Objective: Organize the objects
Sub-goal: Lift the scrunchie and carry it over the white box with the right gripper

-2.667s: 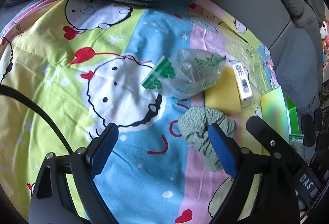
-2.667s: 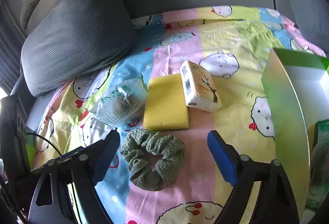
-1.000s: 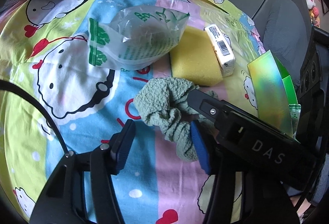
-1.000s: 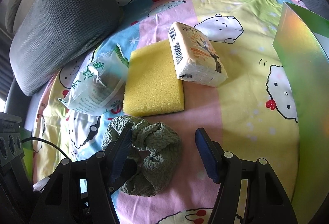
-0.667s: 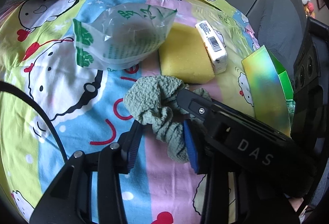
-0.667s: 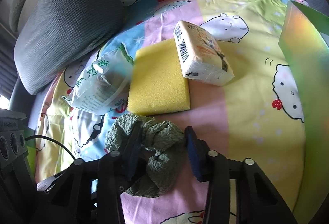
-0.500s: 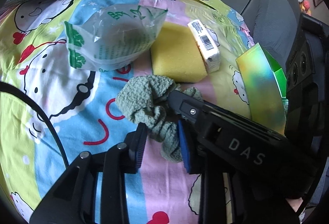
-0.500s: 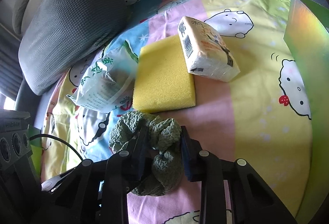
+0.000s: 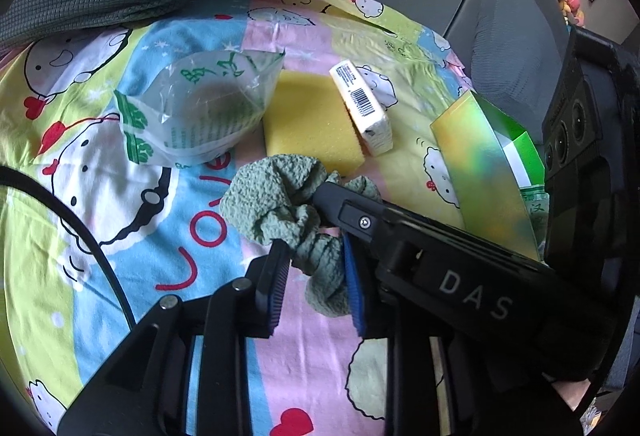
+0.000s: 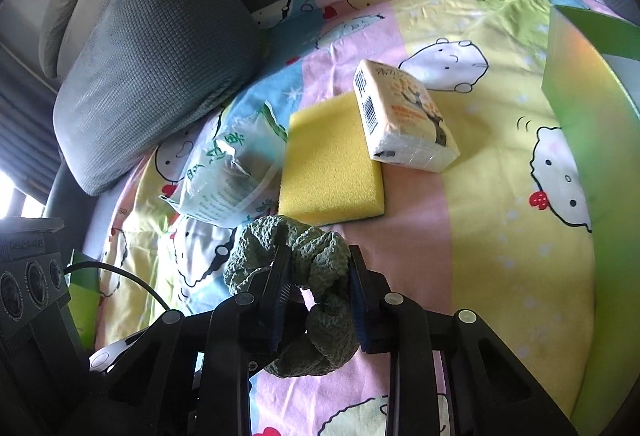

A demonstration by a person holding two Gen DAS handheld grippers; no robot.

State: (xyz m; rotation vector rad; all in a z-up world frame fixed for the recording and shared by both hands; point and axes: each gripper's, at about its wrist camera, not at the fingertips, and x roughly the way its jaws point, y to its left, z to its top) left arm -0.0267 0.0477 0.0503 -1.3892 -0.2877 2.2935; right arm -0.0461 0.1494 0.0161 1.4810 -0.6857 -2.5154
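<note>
Both claws clamp one green scrunchie [image 9: 280,204]: left gripper [image 9: 316,276] and right gripper [image 10: 318,292], jaws just closed, pinch opposite folds above the cartoon bedsheet [image 10: 500,196]. Beyond them lie a yellow sponge [image 10: 332,176], plastic bag [image 9: 196,108] and tissue pack [image 10: 404,120].

A cartoon-print sheet [image 10: 500,196] covers the couch seat. On it at centre frame lie a yellow sponge [image 10: 330,172], a plastic bag [image 10: 228,172], a tissue pack [image 10: 404,120]; a grey cushion [image 10: 152,60] upper left.

Scrunchie [image 9: 280,196] crinkled matt cloth; sponge [image 9: 312,124] porous foam; bag [image 9: 196,108] glossy clear plastic; box [image 9: 484,172] shiny card.
</note>
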